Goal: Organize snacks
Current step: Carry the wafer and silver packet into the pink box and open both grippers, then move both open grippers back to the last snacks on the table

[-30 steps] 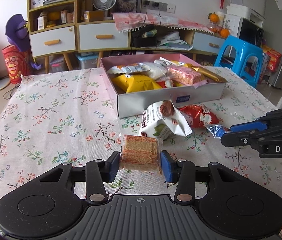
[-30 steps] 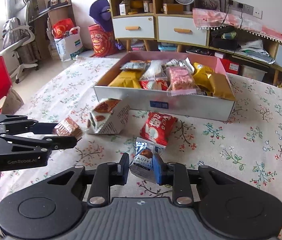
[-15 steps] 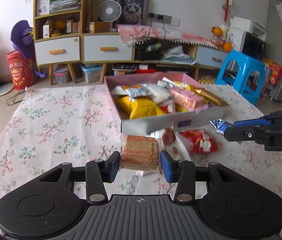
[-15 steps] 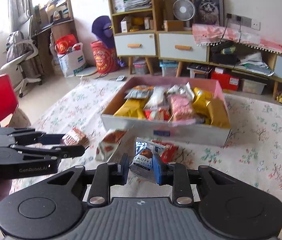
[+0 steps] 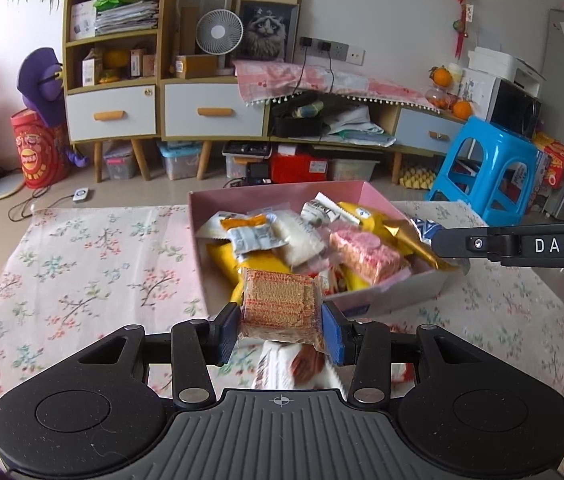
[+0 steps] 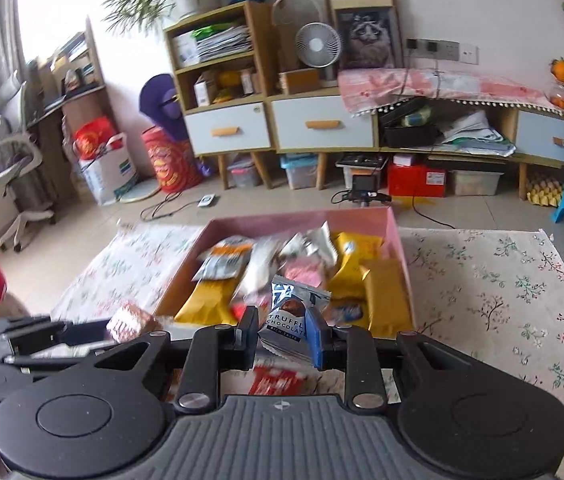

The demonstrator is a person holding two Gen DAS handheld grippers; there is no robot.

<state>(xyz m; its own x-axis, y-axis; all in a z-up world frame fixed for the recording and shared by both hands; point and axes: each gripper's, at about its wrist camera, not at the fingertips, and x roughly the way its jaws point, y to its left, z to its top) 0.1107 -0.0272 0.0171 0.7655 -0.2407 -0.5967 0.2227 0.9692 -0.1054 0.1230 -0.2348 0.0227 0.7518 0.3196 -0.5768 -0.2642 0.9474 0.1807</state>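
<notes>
My left gripper (image 5: 280, 330) is shut on a wrapped wafer cake (image 5: 280, 304) and holds it in the air at the near edge of the pink snack box (image 5: 278, 194). My right gripper (image 6: 284, 336) is shut on a blue and silver truffle chocolate packet (image 6: 288, 320), raised over the front of the same box (image 6: 396, 232). The box holds several snack packets. The right gripper also shows in the left wrist view (image 5: 438, 242), over the box's right side. The left gripper shows blurred in the right wrist view (image 6: 98, 330).
A white snack bag (image 5: 294, 368) and a red packet (image 6: 276, 384) lie on the floral tablecloth (image 5: 82, 264) below the grippers, in front of the box. A blue stool (image 5: 490, 168) stands beyond the table at the right. Cabinets line the far wall.
Both grippers have lifted their packets off the table and moved forward to the box. The white bag and red packet now lie beneath them.
</notes>
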